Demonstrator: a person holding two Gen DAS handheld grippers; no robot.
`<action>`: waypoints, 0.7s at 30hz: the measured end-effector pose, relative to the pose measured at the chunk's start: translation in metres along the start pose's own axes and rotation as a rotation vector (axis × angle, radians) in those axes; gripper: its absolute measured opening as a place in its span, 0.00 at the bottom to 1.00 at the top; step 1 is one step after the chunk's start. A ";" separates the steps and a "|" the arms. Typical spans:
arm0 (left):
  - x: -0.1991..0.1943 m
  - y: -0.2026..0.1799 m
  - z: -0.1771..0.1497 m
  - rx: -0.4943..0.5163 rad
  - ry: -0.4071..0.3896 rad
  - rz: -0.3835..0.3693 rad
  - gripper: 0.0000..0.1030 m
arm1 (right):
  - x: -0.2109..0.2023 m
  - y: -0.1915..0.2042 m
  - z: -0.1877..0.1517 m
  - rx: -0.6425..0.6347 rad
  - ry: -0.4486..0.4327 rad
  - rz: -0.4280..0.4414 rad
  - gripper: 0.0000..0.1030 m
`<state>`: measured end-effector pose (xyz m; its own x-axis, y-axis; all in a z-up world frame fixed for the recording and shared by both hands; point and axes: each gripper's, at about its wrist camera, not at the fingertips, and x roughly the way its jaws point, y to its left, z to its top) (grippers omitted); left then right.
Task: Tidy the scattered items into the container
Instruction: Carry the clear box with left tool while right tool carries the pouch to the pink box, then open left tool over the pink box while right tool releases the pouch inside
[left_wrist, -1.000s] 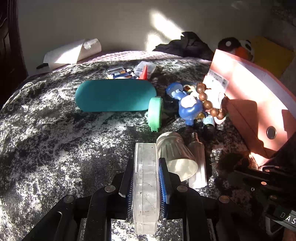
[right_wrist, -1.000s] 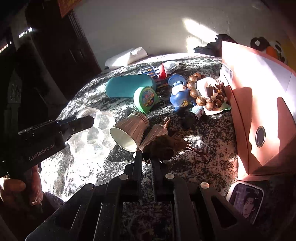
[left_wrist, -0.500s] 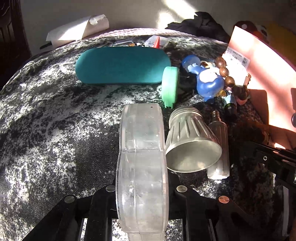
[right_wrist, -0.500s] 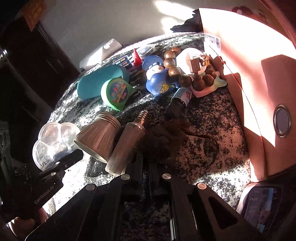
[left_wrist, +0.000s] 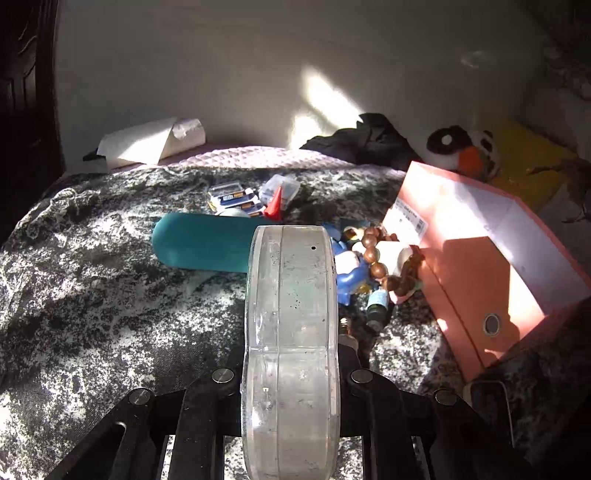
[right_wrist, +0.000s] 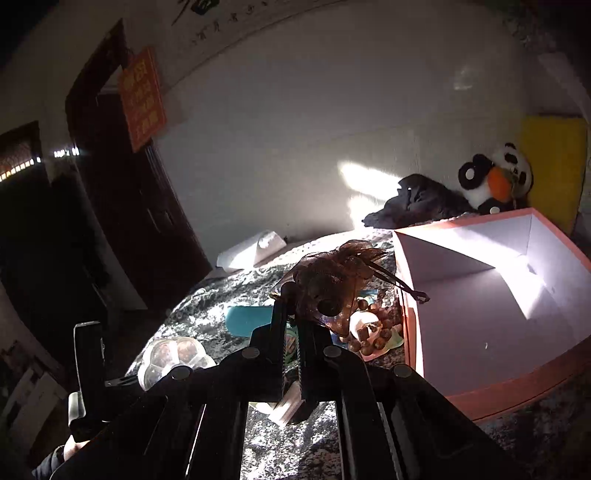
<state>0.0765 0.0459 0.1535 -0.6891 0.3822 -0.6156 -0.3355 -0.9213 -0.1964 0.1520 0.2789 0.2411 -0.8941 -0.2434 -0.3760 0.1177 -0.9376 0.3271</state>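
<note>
Left wrist view: the left hand-held gripper (left_wrist: 291, 373) clamps a clear case (left_wrist: 291, 332) edge-on above the bed (left_wrist: 92, 295). Right wrist view: the right hand-held gripper (right_wrist: 291, 314) pinches a brown mesh pouch (right_wrist: 332, 284), raised just left of the open pink box (right_wrist: 491, 295).

Bed covered by a black-and-white mottled blanket (left_wrist: 92, 295), teal case (left_wrist: 199, 243) at frame centre, pink box (left_wrist: 465, 280) at right, wooden beads (left_wrist: 373, 254) between them, white paper (left_wrist: 147, 146) at upper left.
</note>
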 end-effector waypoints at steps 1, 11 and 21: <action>-0.005 -0.013 0.008 0.017 -0.016 -0.022 0.16 | -0.008 -0.006 0.005 0.003 -0.025 -0.016 0.04; 0.020 -0.183 0.071 0.203 -0.031 -0.251 0.16 | -0.072 -0.092 0.051 0.002 -0.180 -0.341 0.04; 0.087 -0.274 0.086 0.210 0.168 -0.338 0.61 | -0.024 -0.214 0.071 0.259 0.007 -0.344 0.13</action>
<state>0.0536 0.3372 0.2192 -0.4099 0.6268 -0.6627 -0.6594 -0.7056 -0.2595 0.1180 0.5027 0.2417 -0.8595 0.0699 -0.5063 -0.2996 -0.8715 0.3882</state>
